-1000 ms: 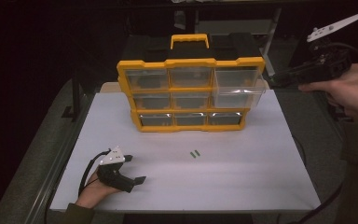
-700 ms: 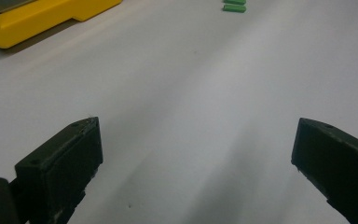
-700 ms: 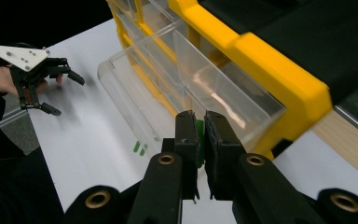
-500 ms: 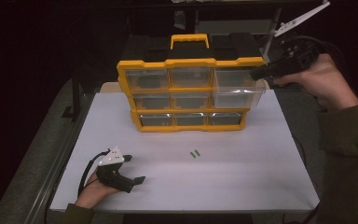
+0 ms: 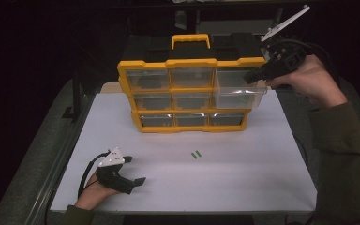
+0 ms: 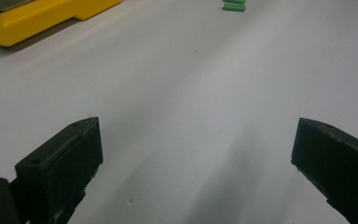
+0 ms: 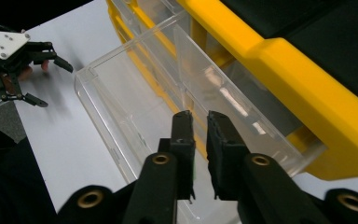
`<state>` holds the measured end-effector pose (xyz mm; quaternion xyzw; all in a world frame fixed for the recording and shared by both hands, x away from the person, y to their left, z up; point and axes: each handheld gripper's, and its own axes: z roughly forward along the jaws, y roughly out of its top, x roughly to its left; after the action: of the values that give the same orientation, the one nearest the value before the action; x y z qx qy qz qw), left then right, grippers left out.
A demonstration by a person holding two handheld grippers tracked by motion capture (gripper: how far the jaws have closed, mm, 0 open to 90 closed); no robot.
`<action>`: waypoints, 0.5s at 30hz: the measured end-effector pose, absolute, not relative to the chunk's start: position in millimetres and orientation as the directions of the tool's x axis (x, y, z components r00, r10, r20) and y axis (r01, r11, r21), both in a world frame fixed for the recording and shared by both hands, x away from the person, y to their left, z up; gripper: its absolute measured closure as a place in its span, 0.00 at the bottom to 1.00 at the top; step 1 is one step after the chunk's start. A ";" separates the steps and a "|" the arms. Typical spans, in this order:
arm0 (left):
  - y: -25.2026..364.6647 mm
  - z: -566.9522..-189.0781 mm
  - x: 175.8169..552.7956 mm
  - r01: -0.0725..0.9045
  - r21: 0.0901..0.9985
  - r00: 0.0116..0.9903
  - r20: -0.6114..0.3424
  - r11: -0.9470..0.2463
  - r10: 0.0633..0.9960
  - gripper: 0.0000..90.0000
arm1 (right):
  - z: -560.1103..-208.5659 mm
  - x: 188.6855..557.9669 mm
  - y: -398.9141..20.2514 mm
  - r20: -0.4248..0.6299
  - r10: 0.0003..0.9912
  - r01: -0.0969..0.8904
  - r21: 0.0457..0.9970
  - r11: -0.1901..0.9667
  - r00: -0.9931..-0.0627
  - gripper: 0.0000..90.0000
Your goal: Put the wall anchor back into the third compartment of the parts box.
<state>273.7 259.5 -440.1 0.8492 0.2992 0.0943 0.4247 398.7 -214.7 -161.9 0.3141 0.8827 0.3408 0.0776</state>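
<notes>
A yellow organizer (image 5: 146, 66) with clear drawers stands at the back of the white board. Its top right drawer (image 5: 240, 97) is pulled out. My right gripper (image 5: 249, 78) hovers over that drawer (image 7: 121, 112), jaws pointing down into it. In the right gripper view the jaws (image 7: 200, 119) are nearly together and have just been opening a little, with a thin green sliver (image 7: 193, 171) between them. Two small green pieces (image 5: 195, 154) lie side by side on the board. My left gripper (image 5: 136, 169) rests open on the board near the front left, nothing between its jaws (image 6: 198, 135).
The white board (image 5: 262, 178) ends close to the person's side and at both sides, with dark floor around it. A black case with a yellow handle (image 5: 191, 41) sits on top of the organizer. The right forearm and sleeve (image 5: 347, 140) reach along the board's right edge.
My right gripper has swung left from beside the organizer to over the open top right drawer. The left gripper and the green pieces have stayed put.
</notes>
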 end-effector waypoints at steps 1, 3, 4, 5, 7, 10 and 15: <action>259.4 -440.1 273.6 0.428 0.777 0.804 -0.093 -0.462 0.588 0.02 | -160.8 397.6 -215.3 0.085 0.611 0.508 0.651 0.564 -0.787 0.92; 259.2 -440.3 273.6 0.427 0.777 0.804 -0.092 -0.462 0.588 0.02 | -157.7 394.8 -217.7 0.078 0.614 0.505 0.654 0.563 -0.786 0.97; 259.2 -440.2 273.7 0.428 0.777 0.803 -0.092 -0.462 0.588 0.02 | -156.6 393.7 -218.6 0.078 0.617 0.506 0.657 0.559 -0.783 0.98; 259.2 -440.1 273.7 0.428 0.777 0.803 -0.093 -0.461 0.589 0.02 | -155.1 392.5 -220.0 0.076 0.620 0.506 0.659 0.557 -0.781 0.98; 259.3 -439.8 273.6 0.429 0.776 0.803 -0.094 -0.462 0.588 0.02 | -152.3 390.4 -223.9 0.073 0.628 0.508 0.664 0.549 -0.775 0.98; 258.7 -440.5 273.4 0.429 0.779 0.802 -0.096 -0.458 0.589 0.02 | -150.0 387.9 -230.3 0.064 0.638 0.508 0.668 0.544 -0.767 0.98; 258.2 -440.5 273.3 0.426 0.781 0.803 -0.093 -0.457 0.589 0.02 | -148.0 383.6 -242.9 0.056 0.656 0.513 0.675 0.530 -0.753 0.98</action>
<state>273.3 258.2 -440.5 0.8482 0.2992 0.0955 0.4264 383.6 -242.9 -148.0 0.3365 0.8687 0.3488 0.1026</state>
